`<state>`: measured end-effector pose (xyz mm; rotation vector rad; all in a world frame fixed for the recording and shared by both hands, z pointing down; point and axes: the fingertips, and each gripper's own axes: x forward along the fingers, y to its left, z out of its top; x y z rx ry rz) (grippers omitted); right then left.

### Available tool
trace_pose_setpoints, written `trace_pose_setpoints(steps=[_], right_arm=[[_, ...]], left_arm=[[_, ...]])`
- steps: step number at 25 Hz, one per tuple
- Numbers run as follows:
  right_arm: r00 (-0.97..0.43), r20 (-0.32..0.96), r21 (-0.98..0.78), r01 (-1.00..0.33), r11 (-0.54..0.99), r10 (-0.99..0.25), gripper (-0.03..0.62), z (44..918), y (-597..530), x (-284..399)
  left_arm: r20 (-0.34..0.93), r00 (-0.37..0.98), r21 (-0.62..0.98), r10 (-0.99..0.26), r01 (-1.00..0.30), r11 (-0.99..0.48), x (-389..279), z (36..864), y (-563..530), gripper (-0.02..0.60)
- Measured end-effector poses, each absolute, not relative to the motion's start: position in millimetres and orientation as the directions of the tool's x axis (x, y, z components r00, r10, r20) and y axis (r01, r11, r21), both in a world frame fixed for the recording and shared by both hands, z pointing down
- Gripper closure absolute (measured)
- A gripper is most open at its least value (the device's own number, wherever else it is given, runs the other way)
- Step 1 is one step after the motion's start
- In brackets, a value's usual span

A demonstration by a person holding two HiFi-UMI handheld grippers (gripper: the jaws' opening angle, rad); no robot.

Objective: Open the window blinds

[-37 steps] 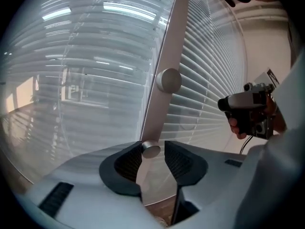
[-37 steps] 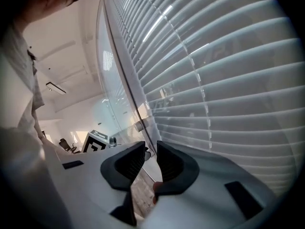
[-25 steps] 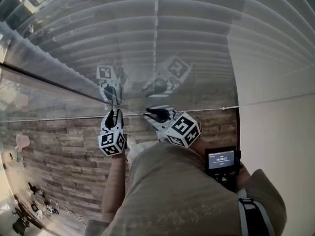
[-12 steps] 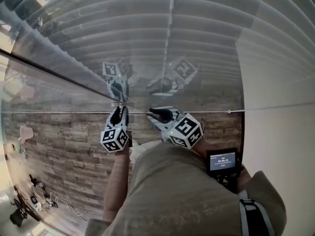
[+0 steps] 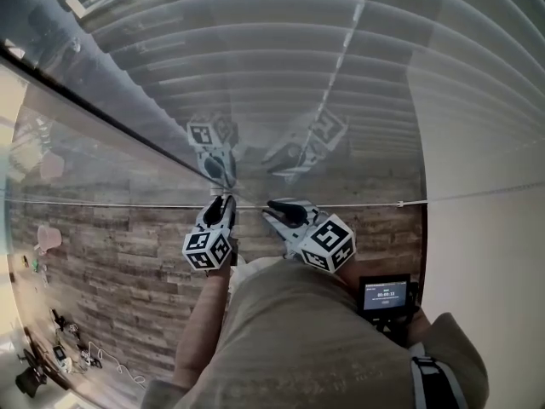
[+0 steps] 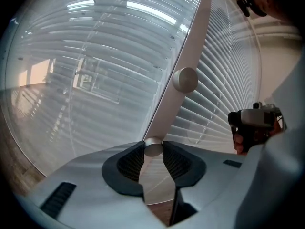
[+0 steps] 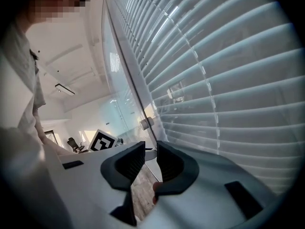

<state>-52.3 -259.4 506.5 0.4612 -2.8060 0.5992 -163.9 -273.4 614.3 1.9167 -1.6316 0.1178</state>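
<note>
Horizontal white blinds (image 5: pixel 281 75) hang behind a glass pane. In the left gripper view a pale upright strip (image 6: pixel 190 46) runs up the glass and carries two round metal knobs. The lower knob (image 6: pixel 153 147) sits between the pads of my left gripper (image 6: pixel 153 150), which is shut on it; the upper knob (image 6: pixel 185 79) is free. In the head view the left gripper (image 5: pixel 221 205) and right gripper (image 5: pixel 279 210) both point at the foot of the glass. The right gripper (image 7: pixel 150 163) stands slightly open with nothing between its pads, beside the blinds (image 7: pixel 228 80).
A dark frame bar (image 5: pixel 102 113) crosses the glass diagonally at left. Wood-plank floor (image 5: pixel 102 254) lies below. A small screen device (image 5: pixel 385 296) sits at my right side. Another knob (image 7: pixel 147 123) shows farther along the pane. Reflections of both grippers show in the glass.
The head view has swung, so the blinds and both grippers sit further right and lower in frame. My left gripper has rolled slightly on the knob. The right gripper keeps its place.
</note>
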Motion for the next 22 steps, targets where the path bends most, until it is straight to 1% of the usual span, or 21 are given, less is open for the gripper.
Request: trace_pose_setpoints(steps=[4,7,11,16,22], right_arm=[[-0.918,0.279,-0.343,-0.369,0.864,-0.281,0.511,503,-256,-47],[-0.915,0.277,-0.34,-0.38,0.86,-0.295,0.511,505,-253,-38],[-0.911,0.266,-0.342,-0.396,0.852,-0.316,0.511,496,-254,-37],[-0.911,0.266,-0.347,-0.396,0.85,-0.316,0.511,495,-255,-36],[-0.918,0.264,-0.346,-0.377,0.859,-0.297,0.511,493,-253,-36]], left_arm=[[0.432,0.254,0.422,-0.865,-0.905,-0.055,-160,617,-269,0.449],[0.415,0.271,0.481,-0.868,-0.876,-0.044,-157,620,-264,0.449],[0.386,0.301,0.597,-0.872,-0.802,-0.012,-164,615,-265,0.449],[0.35,0.319,0.681,-0.881,-0.732,0.005,-168,614,-267,0.449],[0.284,0.34,0.796,-0.897,-0.605,0.023,-171,612,-265,0.449]])
